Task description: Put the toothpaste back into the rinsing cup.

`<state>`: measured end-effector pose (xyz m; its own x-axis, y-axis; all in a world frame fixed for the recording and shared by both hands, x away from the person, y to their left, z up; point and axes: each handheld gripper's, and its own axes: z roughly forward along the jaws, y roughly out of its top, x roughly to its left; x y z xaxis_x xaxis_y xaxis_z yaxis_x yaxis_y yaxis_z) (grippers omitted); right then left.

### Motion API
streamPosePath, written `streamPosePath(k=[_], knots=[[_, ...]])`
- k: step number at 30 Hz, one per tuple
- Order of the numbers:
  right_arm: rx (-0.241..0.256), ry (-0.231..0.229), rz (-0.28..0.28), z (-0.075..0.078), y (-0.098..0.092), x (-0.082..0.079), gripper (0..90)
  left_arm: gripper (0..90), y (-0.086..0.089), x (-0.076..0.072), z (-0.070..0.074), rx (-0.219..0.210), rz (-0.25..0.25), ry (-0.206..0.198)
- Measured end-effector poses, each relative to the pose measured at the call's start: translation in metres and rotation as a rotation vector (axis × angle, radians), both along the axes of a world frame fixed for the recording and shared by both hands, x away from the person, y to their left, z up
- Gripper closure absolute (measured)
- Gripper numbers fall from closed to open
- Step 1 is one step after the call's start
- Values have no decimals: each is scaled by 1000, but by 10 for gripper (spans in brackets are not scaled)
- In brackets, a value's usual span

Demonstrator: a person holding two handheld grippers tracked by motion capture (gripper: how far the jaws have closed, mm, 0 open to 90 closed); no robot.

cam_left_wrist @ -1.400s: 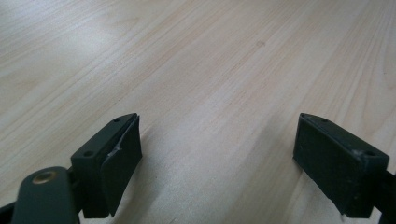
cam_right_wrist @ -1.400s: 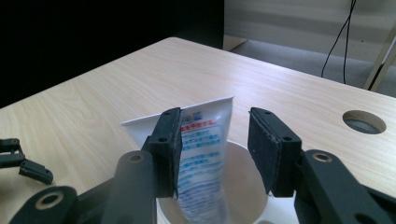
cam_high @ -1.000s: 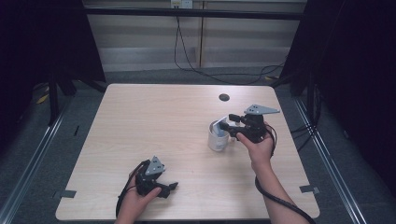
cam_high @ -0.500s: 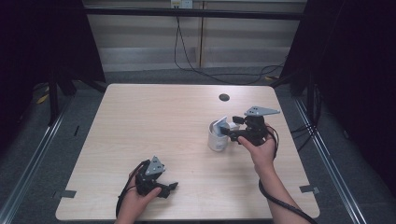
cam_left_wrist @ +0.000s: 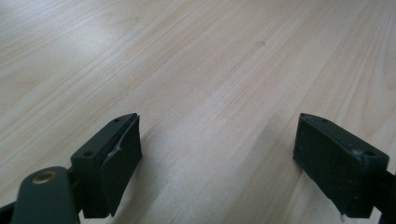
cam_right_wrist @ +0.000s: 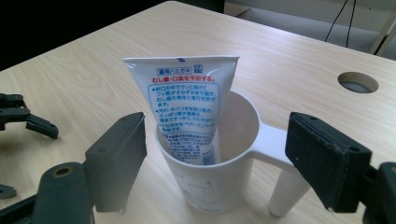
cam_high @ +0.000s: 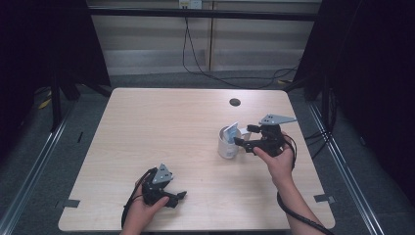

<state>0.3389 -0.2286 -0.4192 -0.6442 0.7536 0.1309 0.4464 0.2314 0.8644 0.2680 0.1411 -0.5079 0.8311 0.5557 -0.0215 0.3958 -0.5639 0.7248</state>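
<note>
A white mug (cam_high: 226,147) with a handle stands right of the table's middle, and a white toothpaste tube (cam_high: 231,130) leans upright inside it. My right gripper (cam_high: 243,135) sits just right of the mug, open, its jaws on either side of it without touching. In the right gripper view the mug (cam_right_wrist: 210,186) and the tube (cam_right_wrist: 187,102) sit between the spread jaws of the right gripper (cam_right_wrist: 219,142), with the handle pointing right. My left gripper (cam_high: 177,199) rests near the front edge, open. In the left gripper view, the left gripper (cam_left_wrist: 217,149) has bare wood between its jaws.
The light wooden table (cam_high: 147,132) has a round cable hole (cam_high: 235,102) near its far edge, which the right gripper view also shows as the hole (cam_right_wrist: 357,82). Cables trail from both grippers. Dark floor and metal rails surround the table.
My right gripper has drawn back slightly to the right, away from the mug. The tube stays in the mug. The left gripper has not moved.
</note>
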Motion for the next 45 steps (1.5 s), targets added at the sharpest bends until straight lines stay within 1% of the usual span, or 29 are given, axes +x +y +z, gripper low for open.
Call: streamPosePath(k=[6, 8, 12, 14, 17, 21, 24, 27, 28, 30, 32, 34, 37, 39, 41, 45], knots=[[-24, 11, 4, 1, -3, -3, 178, 149, 0, 0, 0, 0, 1, 0], [-30, 8, 4, 2, -4, -4, 173, 150, 0, 0, 0, 0, 0, 0], [-26, 12, 15, 4, -6, -7, 160, 150, 0, 0, 0, 0, 0, 0], [-36, 19, 14, 4, -7, -8, 155, 150, 0, 0, 0, 0, 1, 0], [-43, 20, 23, 4, -8, -10, 143, 150, 0, 0, 0, 0, 0, -1], [-66, 12, 35, 4, -10, -13, 141, 150, 0, 0, 0, 0, 1, 0], [-67, 18, 34, 2, -12, -14, 141, 149, 0, 0, 0, 0, 1, -1], [-78, 29, 37, 0, -14, -16, 141, 150, 0, 0, 0, 0, 1, 0], [-84, 30, 38, 0, -14, -16, 141, 149, 0, 0, 0, 0, 1, 0], [-115, 27, 40, -1, -14, -18, 142, 150, 0, 0, 0, 1, 0, 0], [-115, 31, 46, -2, -15, -19, 141, 150, 0, 0, 0, 1, 0, -1], [-124, 26, 52, -2, -15, -21, 141, 149, 0, 0, 0, 1, 0, -1], [-155, 25, 60, -3, -14, -24, 141, 150, 0, 0, 0, -1, -1, -1], [-158, 25, 67, -4, -14, -25, 141, 150, 0, 0, 0, 1, 0, -1], [-175, 26, 74, -5, -14, -27, 141, 150, 0, 0, 0, 1, 0, -1], [-191, 35, 96, -10, -13, -30, 140, 149, 0, 0, 0, -1, -1, -1]])
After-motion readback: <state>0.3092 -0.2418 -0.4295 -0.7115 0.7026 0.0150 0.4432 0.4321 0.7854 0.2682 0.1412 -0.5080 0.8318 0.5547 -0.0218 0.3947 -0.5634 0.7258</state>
